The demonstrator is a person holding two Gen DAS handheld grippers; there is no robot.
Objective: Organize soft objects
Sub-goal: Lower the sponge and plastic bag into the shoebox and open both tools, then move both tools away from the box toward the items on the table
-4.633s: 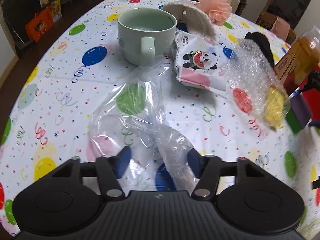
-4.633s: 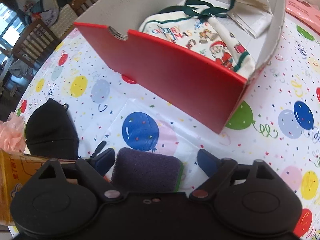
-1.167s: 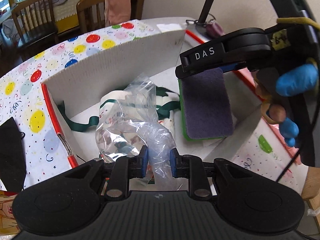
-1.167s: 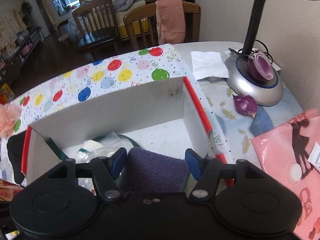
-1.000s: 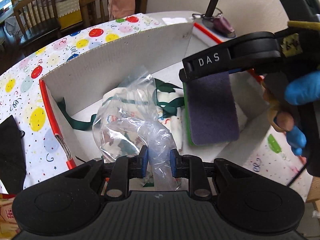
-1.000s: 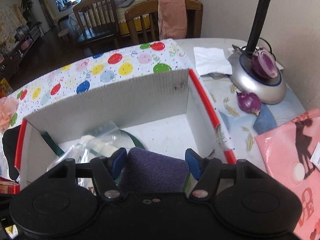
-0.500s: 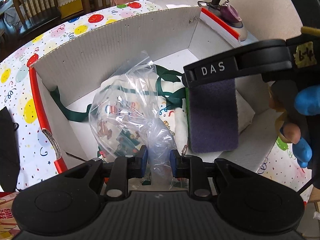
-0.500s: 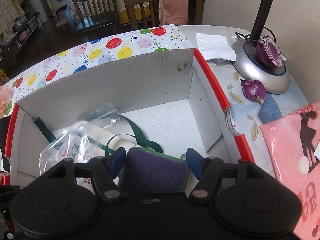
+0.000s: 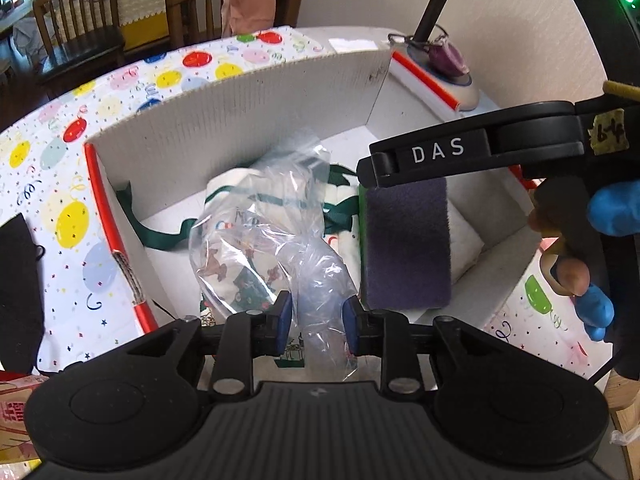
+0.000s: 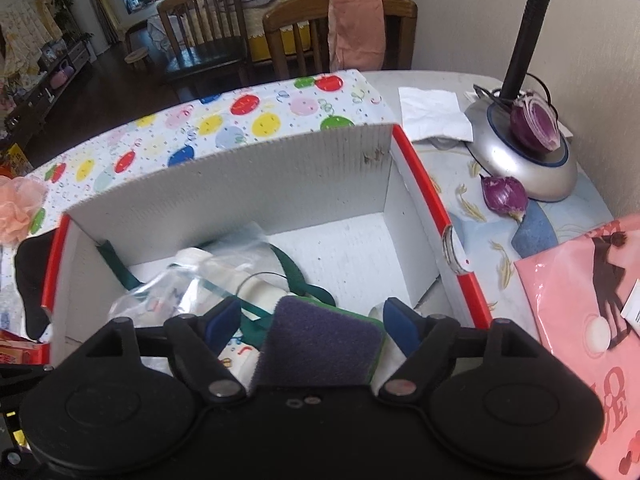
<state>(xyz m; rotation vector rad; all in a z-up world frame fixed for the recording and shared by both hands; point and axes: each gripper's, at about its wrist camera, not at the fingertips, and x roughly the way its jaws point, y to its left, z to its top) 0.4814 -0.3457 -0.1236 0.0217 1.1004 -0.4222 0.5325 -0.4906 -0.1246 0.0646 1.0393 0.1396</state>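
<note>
Box (image 10: 248, 184): an open box of ribbed white cardboard with red edging is seen filling the middle of both views; its far wall stands upright and curved by the lens.
Left gripper (image 9: 314, 322): seen at the bottom centre of the left wrist view, black with blue pads. The jaws are opening, with the neck of the plastic bag between them; the pads (image 9: 285, 316) appear just beside the film rather than pressed into it.
Plastic bag (image 9: 276, 236): clear, thin and crinkled, ballooned above the pads and lying inside the box over the printed cloth.
Right gripper (image 10: 314, 322): seen at the bottom centre of the right wrist view. The jaws are opening and stand wide, with gaps visible on both sides of the sponge, so the sponge is let go.
Sponge (image 10: 320, 344): a rectangular block with a fuzzy dark purple face and a thin green layer, held over the box interior between the spread fingers; in the left wrist view it is shown at centre right (image 9: 406, 244).
Cloth bag (image 9: 236, 188): soft cream fabric with a festive print and dark green straps, lying on the box floor.
Tablecloth (image 10: 224, 124): glossy white with coloured balloons, seen beyond the box at upper left.
Lamp base (image 10: 524, 160): a smooth silver dome at upper right, with a cut red onion (image 10: 534, 122) resting on it.
</note>
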